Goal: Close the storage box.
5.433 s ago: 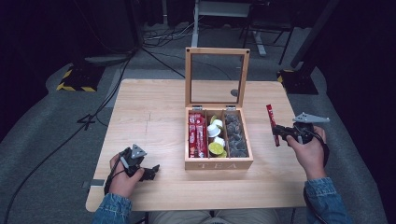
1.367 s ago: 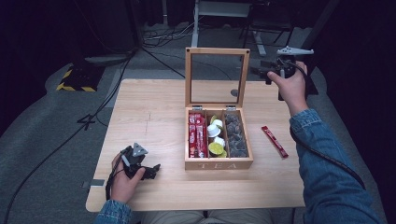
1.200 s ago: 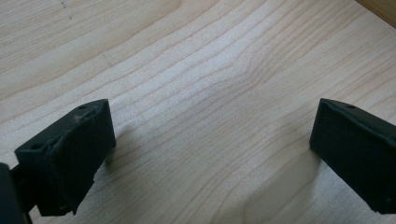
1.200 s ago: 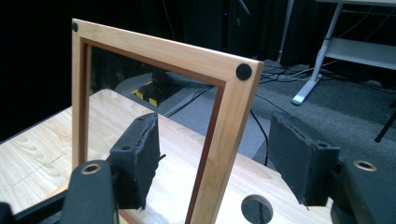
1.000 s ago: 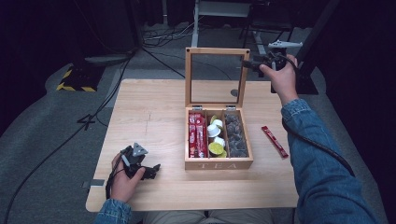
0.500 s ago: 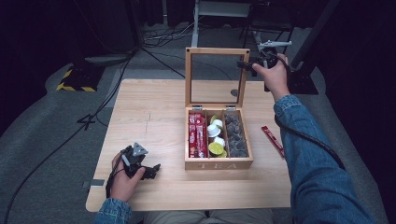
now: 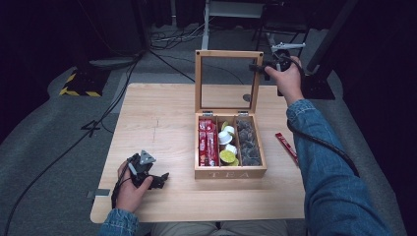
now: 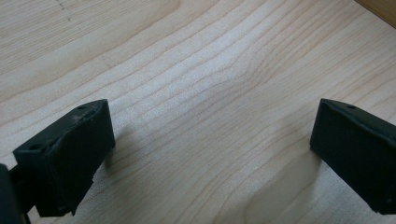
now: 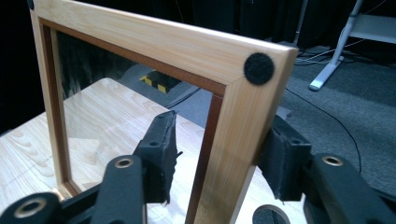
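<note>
My right gripper [image 9: 217, 154] straddles the top corner of the tea box's raised lid [image 9: 243, 116]. Its jaws have just been closing, with the wooden frame between them: one pad lies on the glass side, the other behind the frame, though I cannot tell whether both press it. The open box [image 7: 230, 172] sits well below and nearer me, a red sachet [image 7: 286, 147] beside it. My left gripper [image 8: 210, 149] rests on the worktop [image 8: 196, 70], jaws wide apart on nothing.
</note>
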`<control>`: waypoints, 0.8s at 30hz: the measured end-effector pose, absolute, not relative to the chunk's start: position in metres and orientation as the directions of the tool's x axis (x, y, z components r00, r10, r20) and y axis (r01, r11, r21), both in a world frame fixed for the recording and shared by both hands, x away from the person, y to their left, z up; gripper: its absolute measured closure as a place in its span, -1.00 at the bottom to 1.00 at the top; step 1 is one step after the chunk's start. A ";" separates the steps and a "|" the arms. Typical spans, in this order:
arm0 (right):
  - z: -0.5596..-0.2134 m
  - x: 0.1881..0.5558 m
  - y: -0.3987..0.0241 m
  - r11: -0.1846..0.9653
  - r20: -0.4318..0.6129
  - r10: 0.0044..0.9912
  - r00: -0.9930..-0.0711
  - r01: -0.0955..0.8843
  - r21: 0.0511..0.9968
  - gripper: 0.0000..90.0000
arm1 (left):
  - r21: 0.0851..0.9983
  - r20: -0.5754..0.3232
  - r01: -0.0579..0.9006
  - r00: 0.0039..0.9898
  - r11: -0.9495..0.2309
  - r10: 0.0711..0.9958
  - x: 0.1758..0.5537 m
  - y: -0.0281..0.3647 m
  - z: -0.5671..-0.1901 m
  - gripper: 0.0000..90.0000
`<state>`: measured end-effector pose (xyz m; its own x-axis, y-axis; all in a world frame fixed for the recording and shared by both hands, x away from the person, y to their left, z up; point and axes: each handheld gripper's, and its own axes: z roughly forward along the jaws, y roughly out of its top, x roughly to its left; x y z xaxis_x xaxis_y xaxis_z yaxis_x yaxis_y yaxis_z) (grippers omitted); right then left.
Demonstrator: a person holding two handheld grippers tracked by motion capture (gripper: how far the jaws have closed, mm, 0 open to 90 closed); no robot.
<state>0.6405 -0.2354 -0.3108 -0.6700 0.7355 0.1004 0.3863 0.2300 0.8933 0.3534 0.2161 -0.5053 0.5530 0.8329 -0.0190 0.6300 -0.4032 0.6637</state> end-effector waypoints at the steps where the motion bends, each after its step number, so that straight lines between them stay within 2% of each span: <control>1: -0.310 0.639 -0.236 0.226 0.104 0.735 -0.670 0.386 0.894 0.14 | 0.664 -0.019 0.630 0.553 -0.403 0.833 0.353 0.216 -0.505 -1.00; 9: -0.303 0.621 -0.240 0.223 0.097 0.718 -0.689 0.360 0.906 0.15 | 0.664 -0.020 0.630 0.553 -0.403 0.833 0.353 0.216 -0.505 -1.00; 20: -0.289 0.579 -0.247 0.267 0.066 0.673 -0.737 0.325 0.907 0.16 | 0.663 -0.019 0.630 0.553 -0.404 0.833 0.353 0.216 -0.505 -1.00; 24: -0.286 0.564 -0.249 0.264 0.084 0.663 -0.744 0.338 0.903 0.14 | 0.663 -0.019 0.631 0.552 -0.403 0.833 0.353 0.216 -0.505 -1.00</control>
